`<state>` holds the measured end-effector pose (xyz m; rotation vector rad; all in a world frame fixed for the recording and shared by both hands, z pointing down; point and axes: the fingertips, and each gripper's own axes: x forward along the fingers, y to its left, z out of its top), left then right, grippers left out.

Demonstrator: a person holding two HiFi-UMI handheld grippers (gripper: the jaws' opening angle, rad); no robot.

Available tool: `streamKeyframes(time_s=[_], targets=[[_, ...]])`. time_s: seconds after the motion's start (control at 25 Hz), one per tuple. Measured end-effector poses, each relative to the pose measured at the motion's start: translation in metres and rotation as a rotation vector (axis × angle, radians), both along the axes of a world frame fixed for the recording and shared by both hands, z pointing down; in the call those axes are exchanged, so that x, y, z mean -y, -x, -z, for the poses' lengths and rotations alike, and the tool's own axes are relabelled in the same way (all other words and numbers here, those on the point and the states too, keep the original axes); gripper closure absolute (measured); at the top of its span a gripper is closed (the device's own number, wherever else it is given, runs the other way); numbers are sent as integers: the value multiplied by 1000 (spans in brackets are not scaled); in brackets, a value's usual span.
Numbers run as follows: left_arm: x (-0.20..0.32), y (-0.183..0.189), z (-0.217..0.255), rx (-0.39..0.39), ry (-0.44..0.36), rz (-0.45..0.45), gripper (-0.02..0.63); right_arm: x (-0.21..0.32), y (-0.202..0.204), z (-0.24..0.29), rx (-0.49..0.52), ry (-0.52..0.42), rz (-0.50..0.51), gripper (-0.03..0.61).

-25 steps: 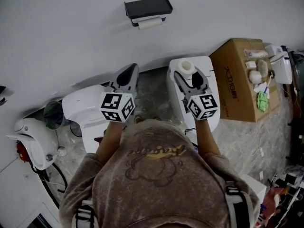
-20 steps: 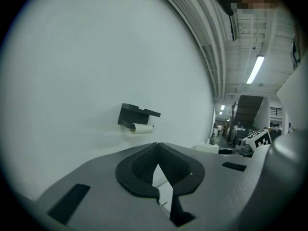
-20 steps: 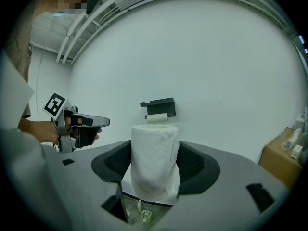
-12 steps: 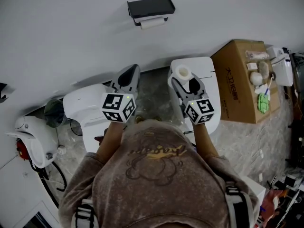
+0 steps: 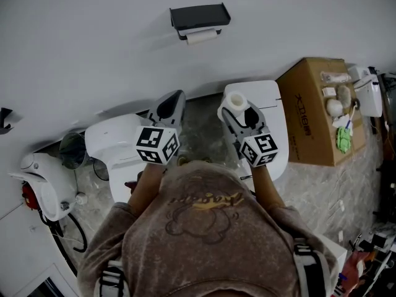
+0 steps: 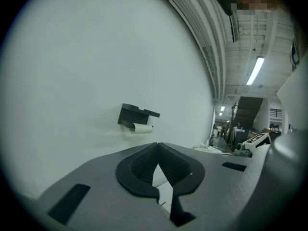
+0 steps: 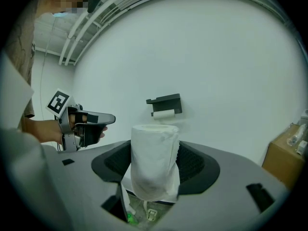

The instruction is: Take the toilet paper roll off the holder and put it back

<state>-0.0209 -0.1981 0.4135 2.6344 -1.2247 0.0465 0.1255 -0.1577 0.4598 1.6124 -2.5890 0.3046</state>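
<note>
Head view: light even and diffuse, no hard highlights. Colours muted, close to grey. The wall [image 5: 93, 42] reads bright and flat; the holder [image 5: 199, 16] throws a short soft shadow just beneath it. The floor [image 5: 198, 129] is darker and its detail murky. Frame edges bow slightly.

Left gripper view: strong fisheye, black corners round a circular field. The ceiling tube light [image 6: 255, 70] at upper right is the brightest spot, blown out; ceiling lines curve hard. Near grey body of the left claw [image 6: 156, 146] is soft and dim.

Right gripper view: same fisheye, same dark rim. The toilet paper roll [image 7: 154, 160] is lit from above, top bright, lower part shaded, slightly soft. Faint greenish cast overall.
</note>
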Motion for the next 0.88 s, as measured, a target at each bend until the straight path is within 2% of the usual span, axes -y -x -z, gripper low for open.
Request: streamKeyframes(time_s=[0.32, 0.88], targets=[[-1, -2, 4, 4, -14, -16, 595, 13, -2, 32, 23, -36, 23, 302], [0, -9, 7, -4, -19, -49, 594, 66, -2, 138, 37, -176, 138, 302]])
